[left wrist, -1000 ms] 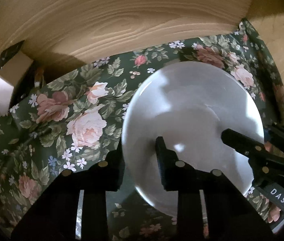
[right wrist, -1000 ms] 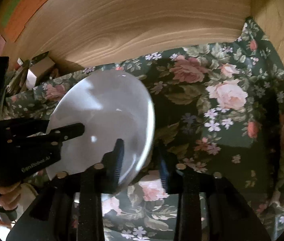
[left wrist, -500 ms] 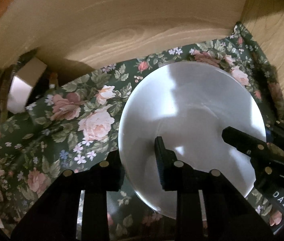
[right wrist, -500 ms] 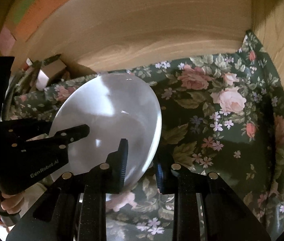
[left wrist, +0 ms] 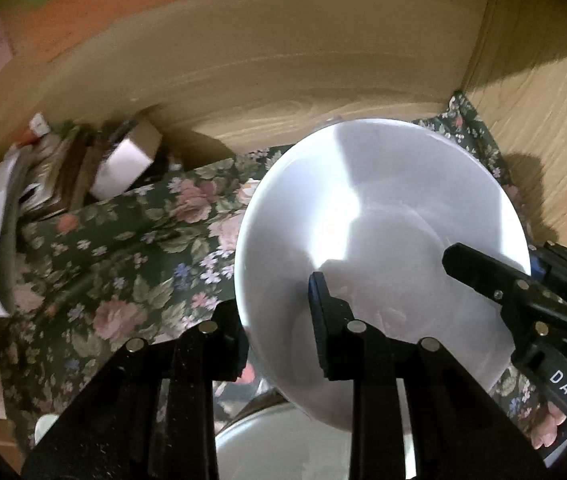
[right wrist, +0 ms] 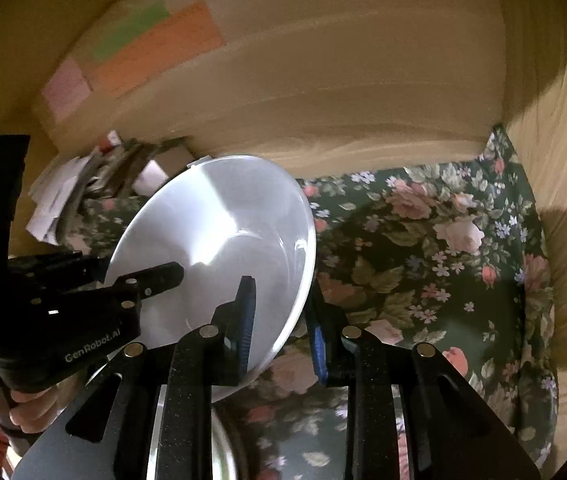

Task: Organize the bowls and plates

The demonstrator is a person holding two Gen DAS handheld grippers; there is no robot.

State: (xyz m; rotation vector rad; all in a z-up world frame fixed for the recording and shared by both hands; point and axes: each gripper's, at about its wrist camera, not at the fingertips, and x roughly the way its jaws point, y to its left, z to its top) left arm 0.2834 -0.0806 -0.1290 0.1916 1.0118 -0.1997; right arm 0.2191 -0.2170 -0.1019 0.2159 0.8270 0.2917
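Now, plate: a white plate (left wrist: 379, 240) is held tilted, clear of the floral cloth (left wrist: 123, 264).
Left gripper (left wrist: 279, 320): pinching the plate's near rim, one finger inside, one outside.
Right gripper (right wrist: 283, 320): clamped on the plate's opposite rim.
Metal bowl (left wrist: 283, 448): near the plate, below its lower edge.
Clutter: papers and a small box (left wrist: 127, 162), well apart from the plate, against the wooden wall (left wrist: 283, 60).

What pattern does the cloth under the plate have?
Dark green cloth with pink roses and small flowers, seen best in the right wrist view.
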